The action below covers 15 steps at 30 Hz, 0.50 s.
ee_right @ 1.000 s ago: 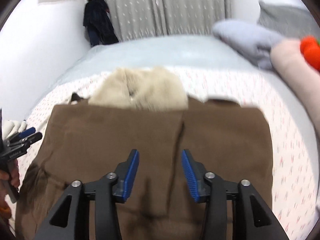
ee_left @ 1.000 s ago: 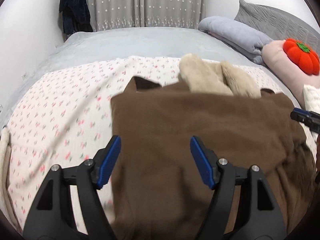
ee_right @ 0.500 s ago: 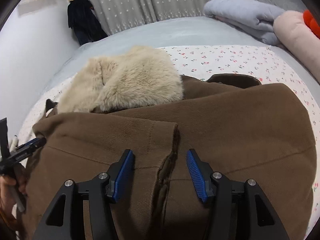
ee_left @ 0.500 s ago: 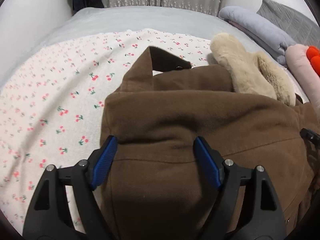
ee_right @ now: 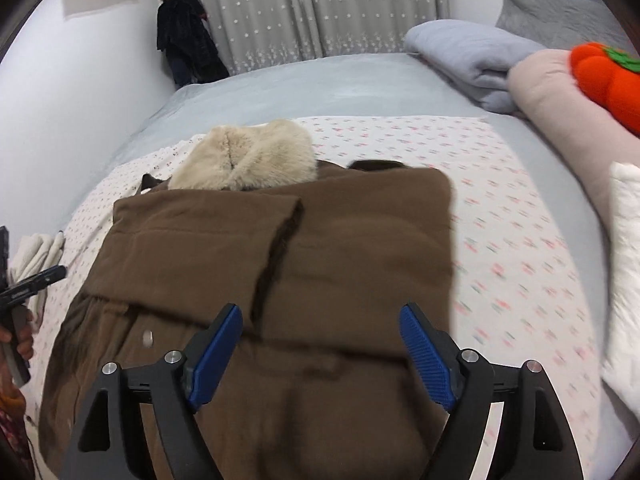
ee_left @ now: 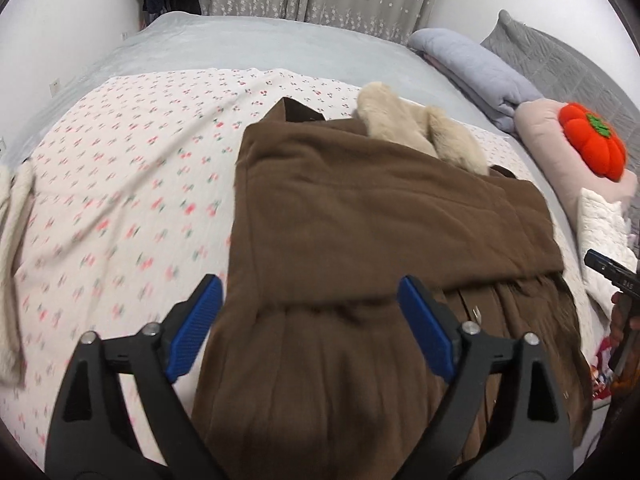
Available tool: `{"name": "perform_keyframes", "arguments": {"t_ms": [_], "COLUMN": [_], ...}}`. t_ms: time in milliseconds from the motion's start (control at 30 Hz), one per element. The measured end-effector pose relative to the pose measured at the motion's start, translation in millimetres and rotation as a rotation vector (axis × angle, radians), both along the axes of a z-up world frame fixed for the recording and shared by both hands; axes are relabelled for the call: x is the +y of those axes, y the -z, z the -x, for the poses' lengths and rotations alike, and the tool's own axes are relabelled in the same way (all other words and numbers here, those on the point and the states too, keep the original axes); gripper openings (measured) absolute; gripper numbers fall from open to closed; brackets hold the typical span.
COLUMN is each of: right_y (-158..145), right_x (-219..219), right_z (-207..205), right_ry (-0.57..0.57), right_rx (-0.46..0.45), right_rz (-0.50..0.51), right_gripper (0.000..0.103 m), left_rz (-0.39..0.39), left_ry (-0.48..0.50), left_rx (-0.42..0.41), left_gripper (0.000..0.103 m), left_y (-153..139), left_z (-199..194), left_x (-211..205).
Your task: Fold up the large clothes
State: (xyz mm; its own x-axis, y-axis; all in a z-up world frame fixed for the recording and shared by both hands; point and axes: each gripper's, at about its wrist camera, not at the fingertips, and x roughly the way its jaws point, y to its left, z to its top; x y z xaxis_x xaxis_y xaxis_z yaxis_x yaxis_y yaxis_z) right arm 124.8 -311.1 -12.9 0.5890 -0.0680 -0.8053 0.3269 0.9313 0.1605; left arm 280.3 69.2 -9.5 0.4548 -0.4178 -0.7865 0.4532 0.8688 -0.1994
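Observation:
A large brown coat (ee_left: pixel 380 216) (ee_right: pixel 320 240) with a cream fur collar (ee_left: pixel 420 136) (ee_right: pixel 248 156) lies folded on the cherry-print sheet (ee_left: pixel 132 184) (ee_right: pixel 500 220). Both sleeves are laid across its upper half, their cuffs meeting near the middle. My left gripper (ee_left: pixel 310 320) hovers above the coat's left side. Its jaws are opening wide and hold nothing. My right gripper (ee_right: pixel 320 350) hovers above the coat's right half, jaws also opening, with only coat fabric below them. Each gripper's tip shows at the edge of the other's view.
A grey folded blanket (ee_left: pixel 476 72) (ee_right: pixel 468 60), a pink pillow (ee_left: pixel 560 152) and an orange pumpkin plush (ee_left: pixel 592 144) (ee_right: pixel 604 76) lie at the right. A white quilted garment (ee_left: pixel 604 240) (ee_right: pixel 624 280) is at the right edge, a cream cloth (ee_left: pixel 12 240) (ee_right: pixel 36 256) at the left. A dark garment (ee_right: pixel 184 36) hangs by the curtain.
Both grippers went forward over the coat, then drew back, widening their jaws. The folded sleeves now lie flat across the coat's upper half.

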Motion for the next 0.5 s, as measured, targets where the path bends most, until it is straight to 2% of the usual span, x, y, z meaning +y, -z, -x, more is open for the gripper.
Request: {"name": "perform_keyframes", "arguments": {"t_ms": [133, 267, 500], "right_y": [-10.3, -14.3, 3.8], "right_x": [0.4, 2.7, 18.4], "right_z": [41.3, 75.6, 128.0], "right_ry": [-0.005, -0.015, -0.030], "right_rx": [0.010, 0.017, 0.096], "right_rz": [0.003, -0.024, -0.009], "right_gripper": [0.083, 0.084, 0.084], "left_rz": [-0.010, -0.075, -0.149], "left_ry": [0.002, 0.023, 0.048], "left_rx": [0.003, -0.002, 0.006], "left_gripper": [0.100, 0.101, 0.101], "left_y": [-8.0, -3.2, 16.4], "left_z": [31.8, 61.0, 108.9], "left_x": [25.0, 44.9, 82.0]}}
